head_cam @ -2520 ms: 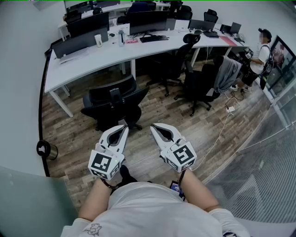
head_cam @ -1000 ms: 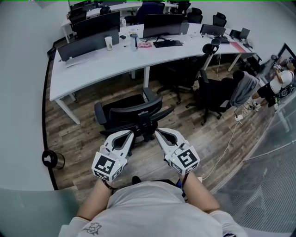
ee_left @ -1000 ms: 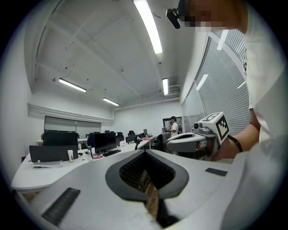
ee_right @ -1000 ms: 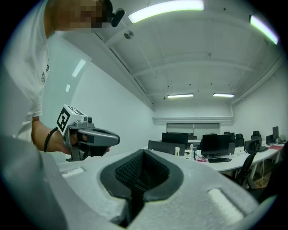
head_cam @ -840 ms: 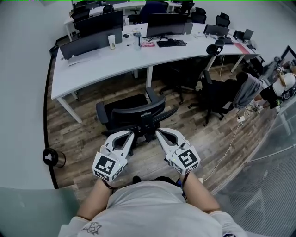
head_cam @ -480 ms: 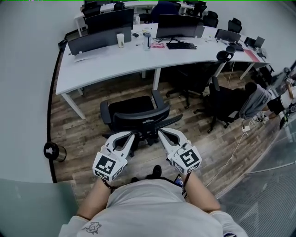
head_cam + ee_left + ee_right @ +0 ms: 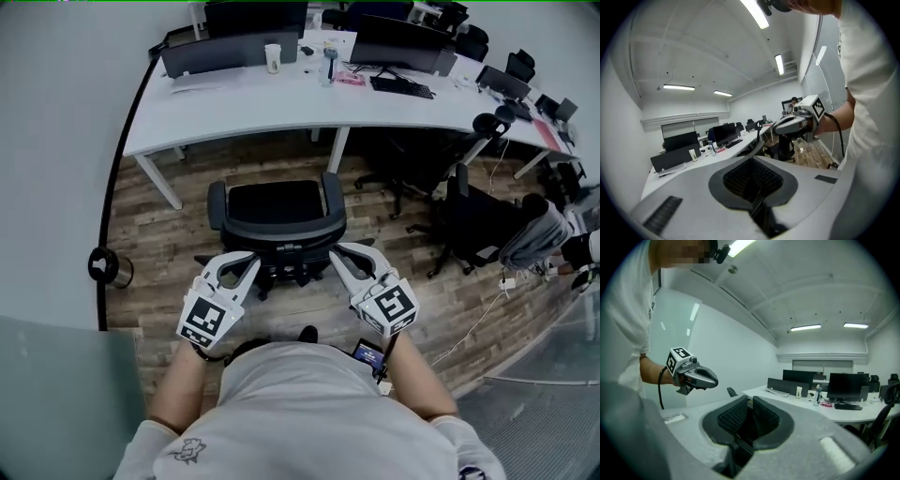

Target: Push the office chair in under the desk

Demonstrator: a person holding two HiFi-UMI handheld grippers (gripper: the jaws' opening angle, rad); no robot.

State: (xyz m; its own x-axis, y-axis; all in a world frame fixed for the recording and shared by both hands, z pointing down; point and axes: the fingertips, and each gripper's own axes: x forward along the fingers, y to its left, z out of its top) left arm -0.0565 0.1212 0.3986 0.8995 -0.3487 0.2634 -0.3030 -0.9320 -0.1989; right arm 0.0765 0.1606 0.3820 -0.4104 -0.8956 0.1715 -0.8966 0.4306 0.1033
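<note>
Now my left gripper (image 7: 247,261) and right gripper (image 7: 338,253) are hovering by the chair (image 7: 275,202) back, empty jaws opening. The seat is pointing straight at the desk (image 7: 281,105).

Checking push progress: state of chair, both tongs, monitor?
Chair: upright, short of the desk, not under it.
Left tongs: opening, nothing between, by left end of backrest.
Right tongs: opening, nothing between, by backrest's right end.
Monitor: dark.
</note>
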